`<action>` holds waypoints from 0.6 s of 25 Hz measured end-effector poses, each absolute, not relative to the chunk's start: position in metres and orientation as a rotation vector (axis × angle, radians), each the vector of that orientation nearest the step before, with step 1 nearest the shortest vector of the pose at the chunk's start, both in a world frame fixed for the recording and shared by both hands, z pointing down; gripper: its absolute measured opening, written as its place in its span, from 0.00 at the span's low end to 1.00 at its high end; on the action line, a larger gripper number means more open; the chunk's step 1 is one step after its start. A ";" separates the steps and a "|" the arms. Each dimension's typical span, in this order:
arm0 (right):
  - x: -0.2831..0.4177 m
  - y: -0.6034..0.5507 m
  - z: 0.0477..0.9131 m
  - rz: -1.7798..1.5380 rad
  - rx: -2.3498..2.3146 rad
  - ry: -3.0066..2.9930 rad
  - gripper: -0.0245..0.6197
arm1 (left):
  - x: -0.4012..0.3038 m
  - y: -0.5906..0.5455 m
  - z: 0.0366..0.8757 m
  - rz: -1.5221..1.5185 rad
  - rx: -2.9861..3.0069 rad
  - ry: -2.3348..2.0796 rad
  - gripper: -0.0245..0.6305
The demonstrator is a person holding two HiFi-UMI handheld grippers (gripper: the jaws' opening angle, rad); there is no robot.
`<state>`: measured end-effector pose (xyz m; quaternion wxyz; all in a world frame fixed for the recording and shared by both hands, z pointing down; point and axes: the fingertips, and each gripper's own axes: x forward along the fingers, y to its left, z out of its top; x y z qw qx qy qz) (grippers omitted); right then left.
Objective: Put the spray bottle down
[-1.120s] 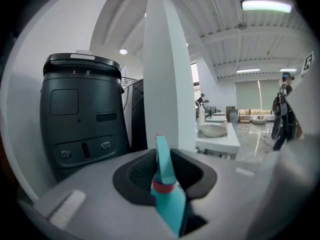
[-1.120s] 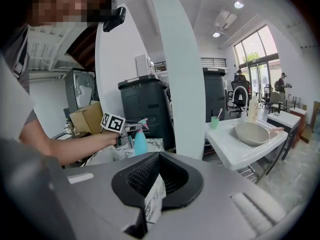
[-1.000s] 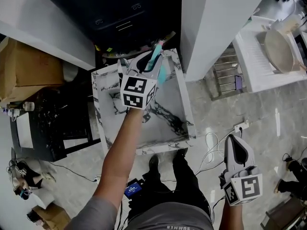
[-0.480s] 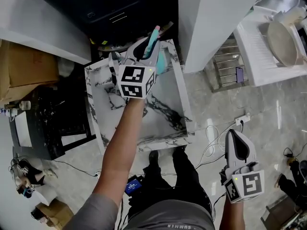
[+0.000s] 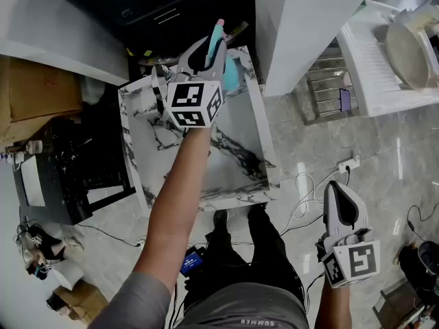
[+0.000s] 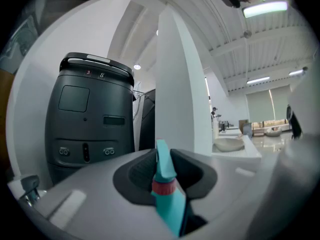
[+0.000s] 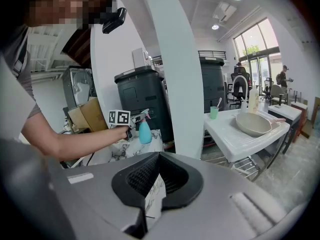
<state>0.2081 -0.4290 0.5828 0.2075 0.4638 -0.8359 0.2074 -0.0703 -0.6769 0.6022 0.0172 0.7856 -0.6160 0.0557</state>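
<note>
The teal spray bottle [image 5: 230,75] hangs above the far edge of the marble table [image 5: 233,157], its nozzle pointing away from me. My left gripper [image 5: 207,52] is shut on the bottle's neck, just under its red collar [image 6: 161,187]. In the left gripper view the bottle [image 6: 168,204] fills the gap between the jaws. The right gripper view shows the bottle [image 7: 145,133] off the tabletop in the left gripper [image 7: 136,119]. My right gripper [image 5: 337,196] hangs low at my right side over the floor, its jaws together and nothing in them.
A black bin [image 5: 161,16] stands just behind the table, and a white pillar [image 5: 309,26] rises at its right. A white sink stand with a basin [image 5: 408,46] is at far right. Cardboard boxes [image 5: 34,94] sit at left. Cables and a power strip [image 5: 345,163] lie on the floor.
My left gripper has carried the bottle a little farther toward the table's far edge. The right gripper has sunk slightly at my side.
</note>
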 end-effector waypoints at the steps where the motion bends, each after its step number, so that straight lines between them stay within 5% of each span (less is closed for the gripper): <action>1: 0.208 -0.429 0.583 0.579 1.291 -2.327 0.04 | -0.069 -0.677 0.602 0.178 2.451 -1.922 0.17; 15: 0.201 -0.424 0.577 0.579 1.290 -2.345 0.04 | -0.064 -0.656 0.608 0.343 2.493 -1.953 0.19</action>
